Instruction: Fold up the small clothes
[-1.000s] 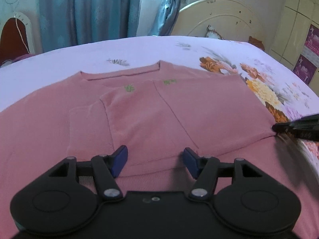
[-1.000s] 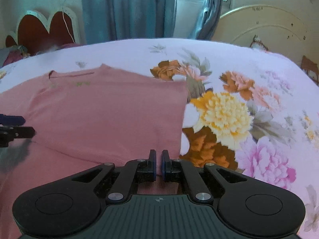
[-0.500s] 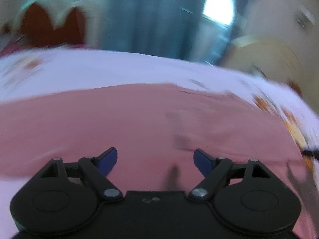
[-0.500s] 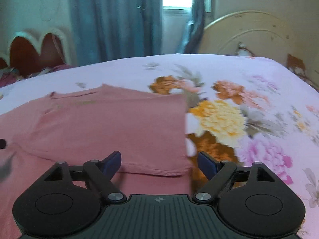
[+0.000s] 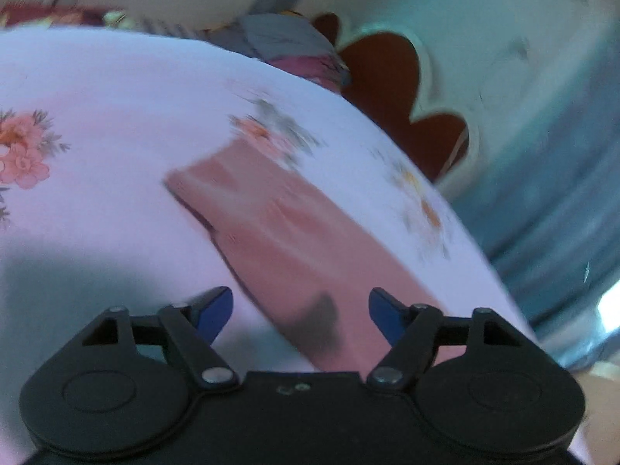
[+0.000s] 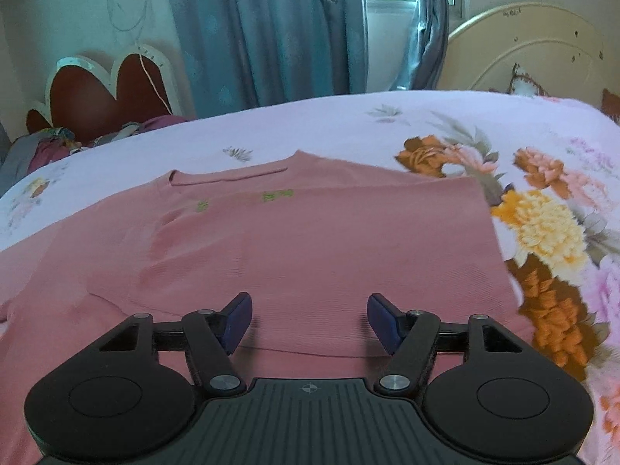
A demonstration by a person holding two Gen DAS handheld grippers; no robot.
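Observation:
A pink knit top (image 6: 310, 240) lies flat on the bed, neckline at the far side, its right side folded in over the middle. My right gripper (image 6: 310, 319) is open and empty, hovering just above the folded panel's near edge. In the blurred, tilted left wrist view, one pink sleeve (image 5: 279, 232) stretches out across the sheet. My left gripper (image 5: 300, 310) is open and empty above the sleeve's near part.
The bed has a lilac floral sheet (image 6: 542, 213). A red scalloped headboard (image 6: 100, 93) and a pile of clothes (image 6: 58, 143) are at the far left, a cream headboard (image 6: 523, 50) at the far right, blue curtains (image 6: 271, 31) behind.
My right gripper opened and let go of the folded edge, then moved left over the top. My left gripper swung left, away from the top's body, and now faces the outstretched sleeve.

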